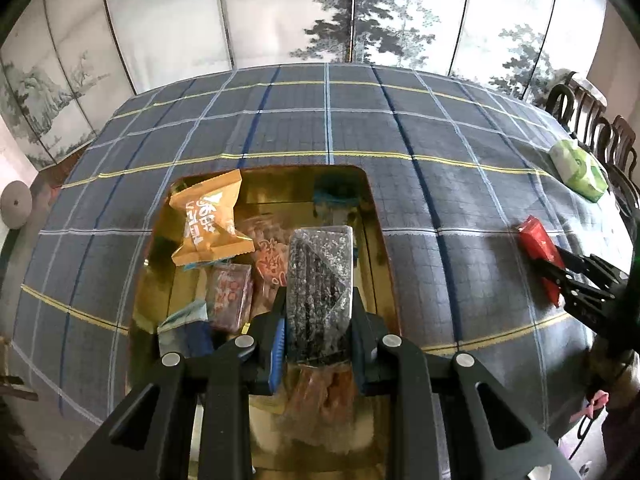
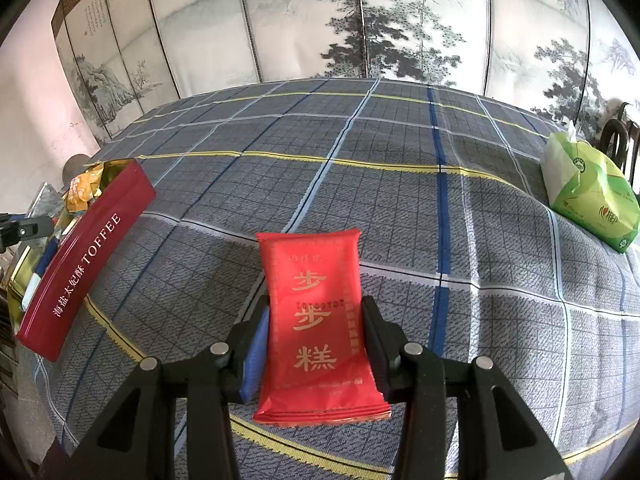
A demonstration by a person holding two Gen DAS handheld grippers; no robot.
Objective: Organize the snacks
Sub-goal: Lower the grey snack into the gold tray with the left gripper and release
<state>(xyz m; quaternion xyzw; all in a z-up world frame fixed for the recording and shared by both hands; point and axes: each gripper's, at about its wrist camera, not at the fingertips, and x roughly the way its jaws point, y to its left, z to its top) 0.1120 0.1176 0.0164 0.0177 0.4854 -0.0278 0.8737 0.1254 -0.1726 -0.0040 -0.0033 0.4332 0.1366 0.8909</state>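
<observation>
My left gripper (image 1: 319,312) is shut on a clear packet of dark speckled snack (image 1: 320,280) and holds it over the open gold-lined tin (image 1: 384,248). The tin holds an orange packet (image 1: 208,224), a reddish packet (image 1: 230,296) and other snacks. My right gripper (image 2: 316,320) is shut on a red packet with gold characters (image 2: 316,320) that lies on the checked tablecloth. The red packet (image 1: 538,248) and right gripper also show at the right of the left wrist view. The tin's red side reads TOFFEE (image 2: 84,264) at the left of the right wrist view.
A green and white tissue pack (image 2: 588,196) lies at the table's far right, also in the left wrist view (image 1: 578,170). Dark wooden chairs (image 1: 600,128) stand beyond it. A painted folding screen (image 1: 320,12) closes off the back. The grey checked tablecloth (image 2: 400,184) covers the table.
</observation>
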